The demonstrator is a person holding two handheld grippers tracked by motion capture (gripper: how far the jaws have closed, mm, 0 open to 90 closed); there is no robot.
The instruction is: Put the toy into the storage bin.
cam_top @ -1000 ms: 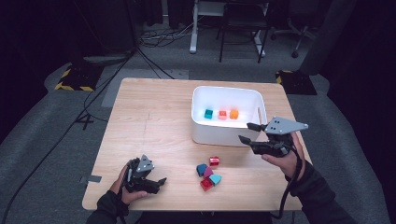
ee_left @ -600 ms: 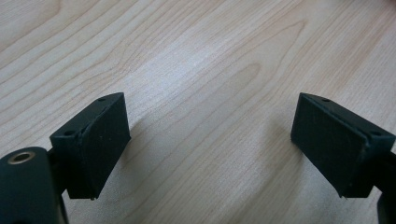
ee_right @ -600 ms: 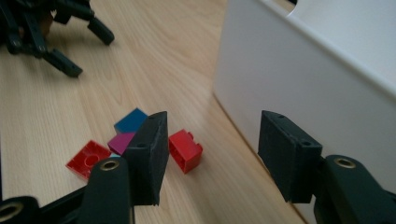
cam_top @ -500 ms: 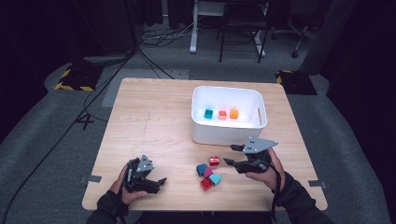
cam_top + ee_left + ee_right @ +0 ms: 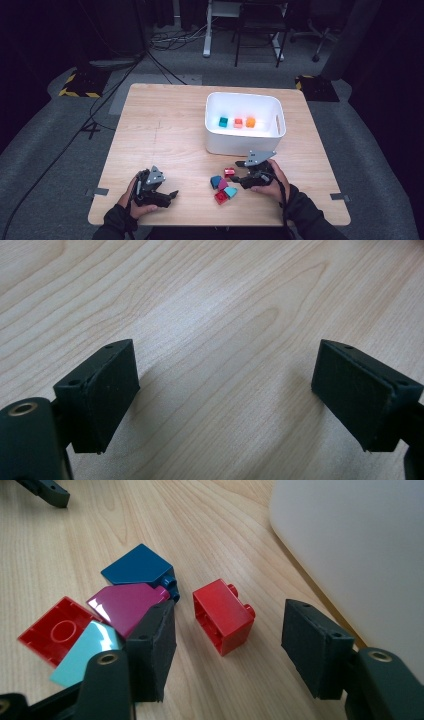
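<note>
A small red brick [image 5: 223, 615] [image 5: 229, 172] lies on its side on the wooden table, just in front of the white bin [image 5: 244, 145]. My right gripper [image 5: 230, 650] [image 5: 240, 173] is open, its jaws standing either side of this brick without touching it. To its left lies a cluster: a dark blue brick [image 5: 139, 572], a magenta brick [image 5: 126, 605], a light blue brick [image 5: 82, 652] and a flat red brick [image 5: 55, 630]. My left gripper [image 5: 225, 395] [image 5: 167, 195] rests open over bare wood at the front left.
The white bin [image 5: 360, 545] stands close on the right gripper's right side and holds a teal [image 5: 223, 121], a pink [image 5: 238, 123] and an orange brick [image 5: 250, 122]. The table's front edge [image 5: 220, 223] lies near both hands.
My right gripper has come down and left from beside the bin's front right corner to the loose bricks, its jaws now around the small red brick. The left gripper has stayed still.
</note>
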